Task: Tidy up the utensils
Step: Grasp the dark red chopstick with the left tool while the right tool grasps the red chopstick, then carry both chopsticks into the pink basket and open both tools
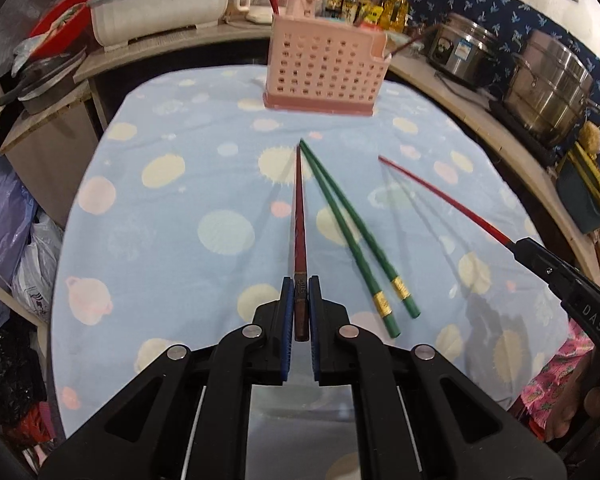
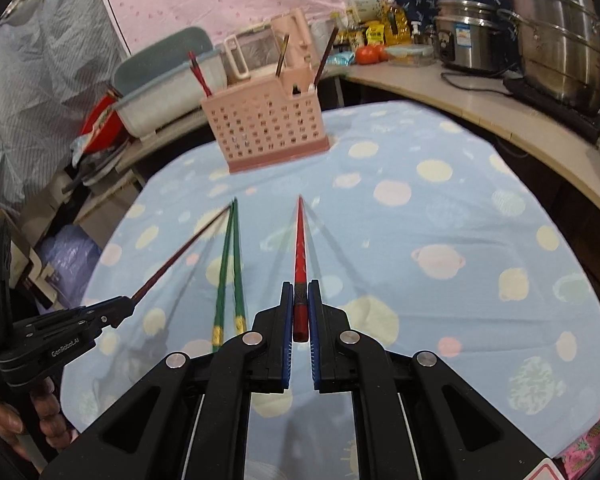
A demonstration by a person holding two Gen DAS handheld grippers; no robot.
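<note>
My left gripper (image 1: 300, 286) is shut on a dark red chopstick (image 1: 299, 216) that points toward the pink perforated utensil holder (image 1: 324, 68) at the far end of the table. My right gripper (image 2: 300, 292) is shut on a bright red chopstick (image 2: 299, 240), held above the cloth; it also shows in the left wrist view (image 1: 440, 196). Two green chopsticks (image 1: 352, 236) lie side by side on the dotted blue tablecloth (image 1: 180, 216) between the grippers. The holder (image 2: 266, 128) has several chopsticks standing in it.
A curved counter (image 2: 480, 100) wraps the table's far and right sides with steel pots (image 2: 556, 32), a rice cooker (image 1: 464, 50), bottles and a white basin (image 1: 160, 8). Bags (image 1: 8, 220) sit on the floor at left.
</note>
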